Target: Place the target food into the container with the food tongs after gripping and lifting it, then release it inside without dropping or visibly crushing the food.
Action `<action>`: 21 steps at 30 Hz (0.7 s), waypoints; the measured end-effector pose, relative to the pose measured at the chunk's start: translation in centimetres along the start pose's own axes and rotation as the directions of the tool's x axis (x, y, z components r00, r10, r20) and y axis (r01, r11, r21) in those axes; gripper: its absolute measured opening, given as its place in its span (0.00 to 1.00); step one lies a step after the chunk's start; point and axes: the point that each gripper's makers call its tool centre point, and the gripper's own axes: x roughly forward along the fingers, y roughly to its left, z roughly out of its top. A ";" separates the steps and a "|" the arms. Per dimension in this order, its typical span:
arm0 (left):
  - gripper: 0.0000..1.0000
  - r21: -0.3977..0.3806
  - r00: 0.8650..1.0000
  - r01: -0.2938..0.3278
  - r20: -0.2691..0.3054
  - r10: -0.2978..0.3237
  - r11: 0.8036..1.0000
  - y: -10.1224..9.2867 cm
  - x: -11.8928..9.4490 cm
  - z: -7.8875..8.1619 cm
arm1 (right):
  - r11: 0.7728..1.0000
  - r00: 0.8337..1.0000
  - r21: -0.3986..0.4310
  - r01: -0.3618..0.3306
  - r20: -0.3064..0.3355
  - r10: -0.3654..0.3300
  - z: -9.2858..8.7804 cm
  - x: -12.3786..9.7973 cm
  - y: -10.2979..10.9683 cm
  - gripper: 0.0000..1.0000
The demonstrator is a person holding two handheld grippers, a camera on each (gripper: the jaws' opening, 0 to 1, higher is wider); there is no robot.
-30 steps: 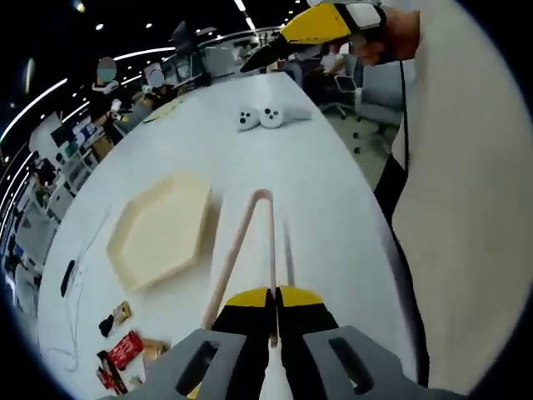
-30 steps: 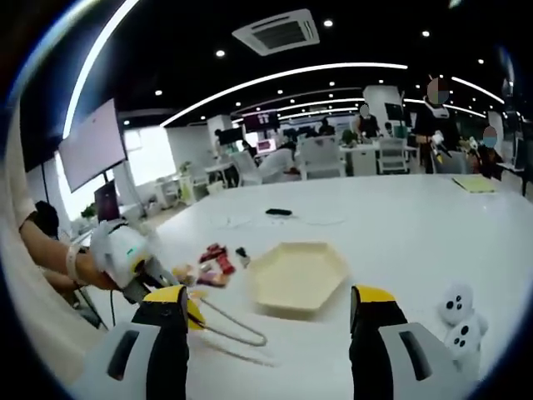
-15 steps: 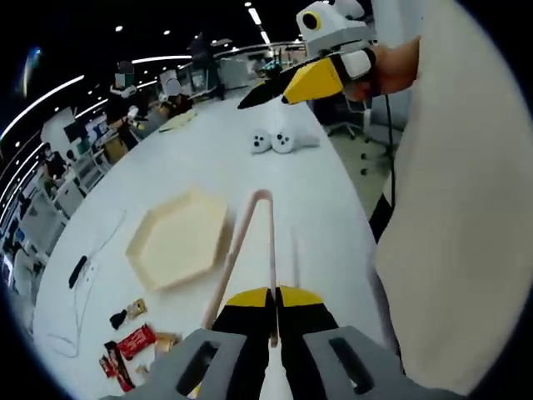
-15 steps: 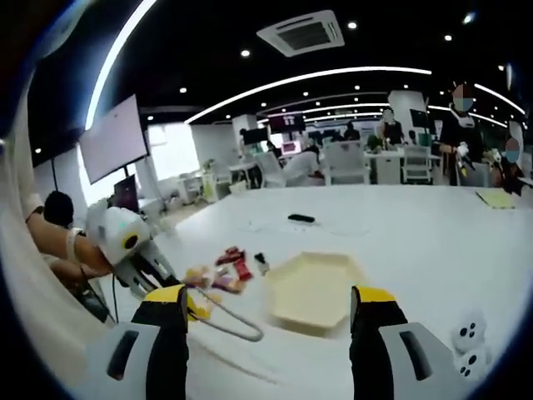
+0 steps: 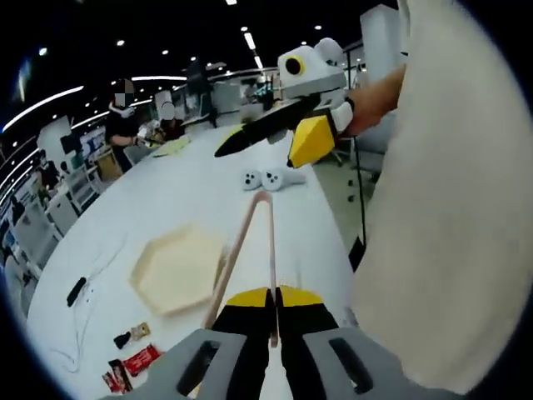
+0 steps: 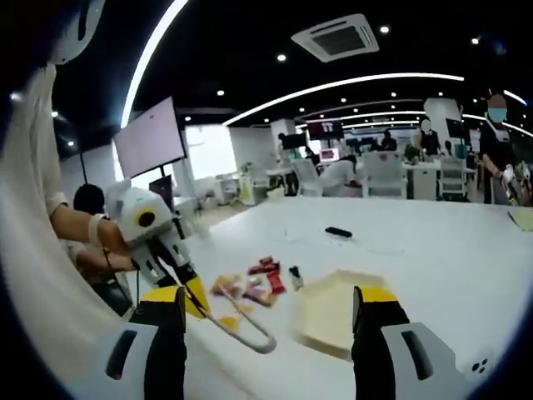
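Clamping tongs (image 5: pixel 250 250) in left gripper (image 5: pixel 273 302), tips blurred, right gripper (image 6: pixel 266 321) agape

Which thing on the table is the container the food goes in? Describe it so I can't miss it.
On the long white table, look near the middle, just beyond the tips of the food tongs clamped in the left gripper. The container is a pale cream, shallow tray. Its hexagon shape sets it apart from the small wrapped snacks nearby.
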 end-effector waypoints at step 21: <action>0.00 -0.069 0.982 0.072 0.178 -0.059 0.995 -1.0 -2.5 3.9 | 0.989 0.990 0.048 -0.138 0.021 0.138 0.6 0.7 2.7 0.79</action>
